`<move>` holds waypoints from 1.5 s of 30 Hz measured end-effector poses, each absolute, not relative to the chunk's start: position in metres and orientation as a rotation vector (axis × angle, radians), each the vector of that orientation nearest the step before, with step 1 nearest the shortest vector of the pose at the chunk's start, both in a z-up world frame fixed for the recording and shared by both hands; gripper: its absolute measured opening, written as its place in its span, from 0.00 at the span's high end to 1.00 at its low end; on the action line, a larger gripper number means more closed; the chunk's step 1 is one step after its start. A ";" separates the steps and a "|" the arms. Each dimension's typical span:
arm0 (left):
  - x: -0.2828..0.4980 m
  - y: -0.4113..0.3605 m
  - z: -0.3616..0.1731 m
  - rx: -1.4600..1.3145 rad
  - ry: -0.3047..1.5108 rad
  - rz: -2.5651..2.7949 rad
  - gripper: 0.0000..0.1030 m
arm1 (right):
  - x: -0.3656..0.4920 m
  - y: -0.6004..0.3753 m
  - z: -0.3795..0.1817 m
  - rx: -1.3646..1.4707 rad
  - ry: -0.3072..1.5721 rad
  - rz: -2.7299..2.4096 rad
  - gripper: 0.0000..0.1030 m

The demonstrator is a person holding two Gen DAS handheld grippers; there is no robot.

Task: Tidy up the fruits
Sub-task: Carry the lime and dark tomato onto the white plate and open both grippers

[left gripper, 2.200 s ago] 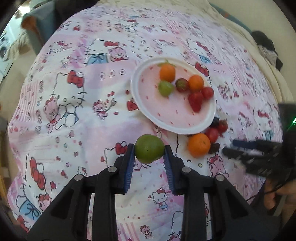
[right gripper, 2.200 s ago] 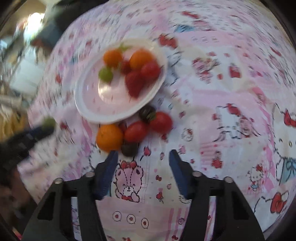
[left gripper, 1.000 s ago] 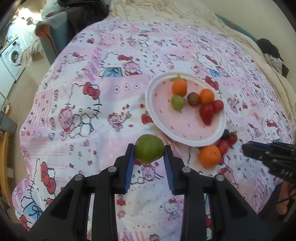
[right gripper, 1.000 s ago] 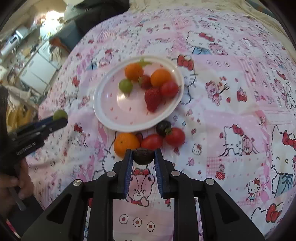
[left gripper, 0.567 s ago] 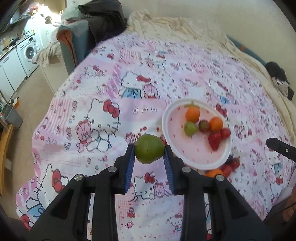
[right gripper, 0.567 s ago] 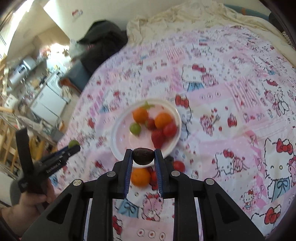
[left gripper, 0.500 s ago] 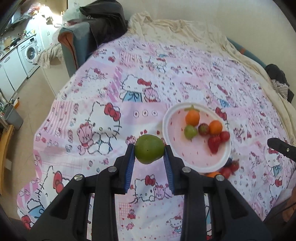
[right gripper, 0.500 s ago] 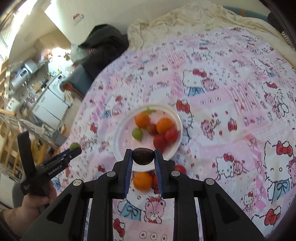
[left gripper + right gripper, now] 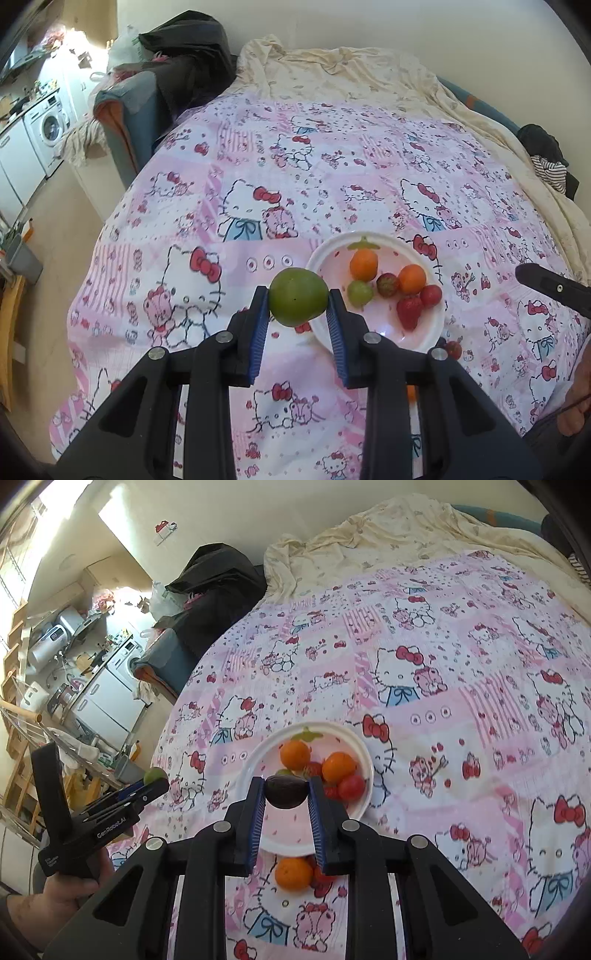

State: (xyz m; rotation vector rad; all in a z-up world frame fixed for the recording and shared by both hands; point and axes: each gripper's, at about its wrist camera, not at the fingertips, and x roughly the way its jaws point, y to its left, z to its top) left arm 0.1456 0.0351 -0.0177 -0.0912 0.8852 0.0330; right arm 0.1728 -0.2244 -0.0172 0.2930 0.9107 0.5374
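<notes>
green fruit [image 9: 298, 297] clamped in left gripper [image 9: 297, 313], dark plum-like fruit [image 9: 287, 791] pinched in right gripper [image 9: 286, 805], both held above bed, not yet placed. just below: orange [image 9: 293, 873] + red ones left loose on pink quilt [image 9: 461, 720]. beyond: white plate [image 9: 428, 334] w/ approx 6 fruits in already. prob over halfway.

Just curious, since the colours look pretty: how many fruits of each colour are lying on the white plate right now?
Orange fruits: 2
Red fruits: 3
Green fruit: 1
Total on the plate: 6
</notes>
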 end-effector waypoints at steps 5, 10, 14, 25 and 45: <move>0.162 0.032 -0.013 -0.061 0.879 0.023 0.73 | 0.187 -0.224 -0.022 0.307 0.922 0.537 0.76; 0.180 0.027 -0.014 -0.044 0.889 0.008 0.73 | 0.197 -0.217 -0.028 0.283 0.933 0.537 0.76; 0.195 0.021 -0.019 -0.018 0.898 -0.006 0.73 | 0.209 -0.213 -0.036 0.276 0.955 0.539 0.76; 0.225 0.011 -0.053 0.016 0.939 -0.026 0.73 | 0.250 -0.208 -0.064 0.288 1.018 0.518 0.76; 0.235 -0.009 -0.112 0.071 1.089 -0.071 0.73 | 0.283 -0.161 -0.119 0.209 1.159 0.549 0.76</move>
